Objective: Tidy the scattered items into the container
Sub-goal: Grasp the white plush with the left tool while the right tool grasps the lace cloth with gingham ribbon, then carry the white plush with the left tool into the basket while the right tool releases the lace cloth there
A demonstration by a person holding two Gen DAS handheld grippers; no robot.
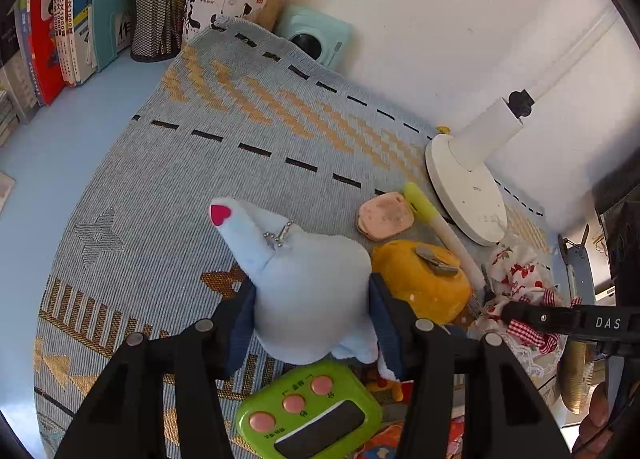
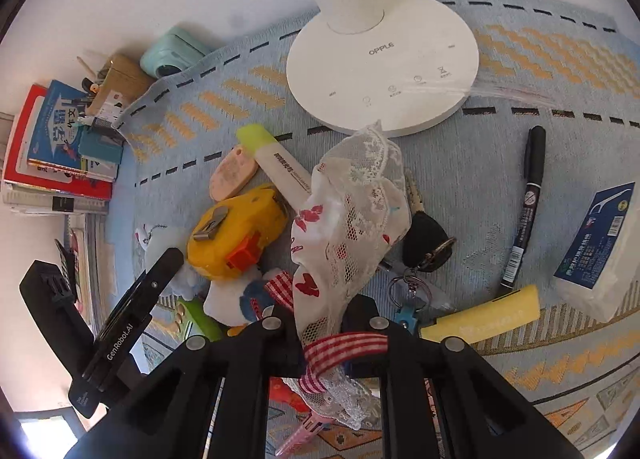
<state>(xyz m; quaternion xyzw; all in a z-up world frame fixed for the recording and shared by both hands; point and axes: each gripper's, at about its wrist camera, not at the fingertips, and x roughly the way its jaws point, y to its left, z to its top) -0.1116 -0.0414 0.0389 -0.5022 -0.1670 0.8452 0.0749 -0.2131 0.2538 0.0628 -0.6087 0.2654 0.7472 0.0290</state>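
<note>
My left gripper (image 1: pixel 312 299) is shut on a pale blue plush toy (image 1: pixel 304 279) with a pink heart tip and a small chain, held just above the woven mat (image 1: pixel 200 163). My right gripper (image 2: pixel 324 315) is shut on a white lace pouch (image 2: pixel 352 211) with red print and a red checked ribbon; the pouch stands up between the fingers. The same pouch (image 1: pixel 516 271) shows at the right of the left wrist view. Beside it lie a yellow tape measure (image 2: pixel 236 235), a pink eraser (image 2: pixel 232 175) and a yellow-capped highlighter (image 2: pixel 276 155).
A green timer (image 1: pixel 308 415) lies under the left gripper. A black car key with rings (image 2: pixel 424 239), a black marker (image 2: pixel 528 203), a yellow bar (image 2: pixel 480 319) and a floss box (image 2: pixel 600 235) lie right of the pouch. A white lamp base (image 2: pixel 384 59) stands behind; books (image 1: pixel 48 39) and pen holders (image 1: pixel 158 19) stand far left.
</note>
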